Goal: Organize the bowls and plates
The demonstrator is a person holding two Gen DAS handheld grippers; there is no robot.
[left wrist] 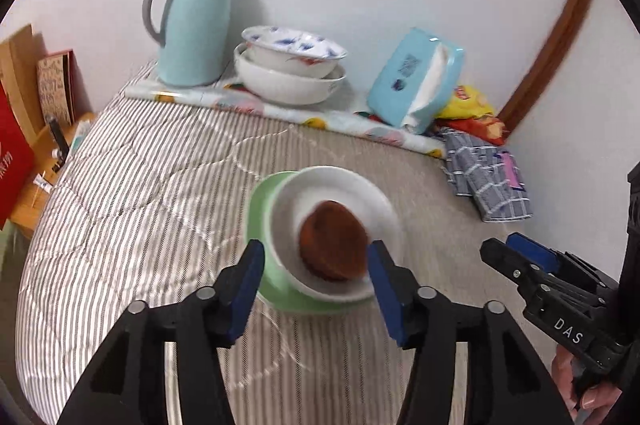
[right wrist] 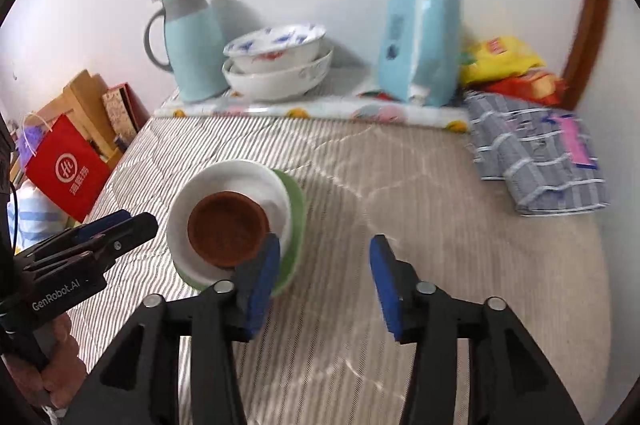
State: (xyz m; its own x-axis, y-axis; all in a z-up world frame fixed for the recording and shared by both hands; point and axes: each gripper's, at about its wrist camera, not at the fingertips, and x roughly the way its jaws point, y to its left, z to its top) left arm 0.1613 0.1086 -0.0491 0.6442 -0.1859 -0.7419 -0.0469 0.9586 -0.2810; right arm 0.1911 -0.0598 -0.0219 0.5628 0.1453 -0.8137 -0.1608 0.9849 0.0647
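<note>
A stack sits on the striped quilt: a green plate (left wrist: pixel 260 221) at the bottom, a white plate (left wrist: pixel 352 193) on it, a small brown bowl (left wrist: pixel 334 245) on top. The stack also shows in the right wrist view, with the green plate (right wrist: pixel 298 209), white plate (right wrist: pixel 236 177) and brown bowl (right wrist: pixel 228 229). My left gripper (left wrist: pixel 316 281) is open, its fingers either side of the stack's near edge. My right gripper (right wrist: pixel 324 281) is open and empty, just right of the stack. Two nested bowls, blue-patterned (left wrist: pixel 294 47) on white (left wrist: pixel 288 83), stand at the back.
A light-blue thermos jug (left wrist: pixel 194 21) stands at the back left by the wall. A blue tissue pack (left wrist: pixel 414 77), snack bags (left wrist: pixel 470 109) and a folded checked cloth (left wrist: pixel 486 181) lie at the back right. A red bag (right wrist: pixel 66 171) and boxes are off the left edge.
</note>
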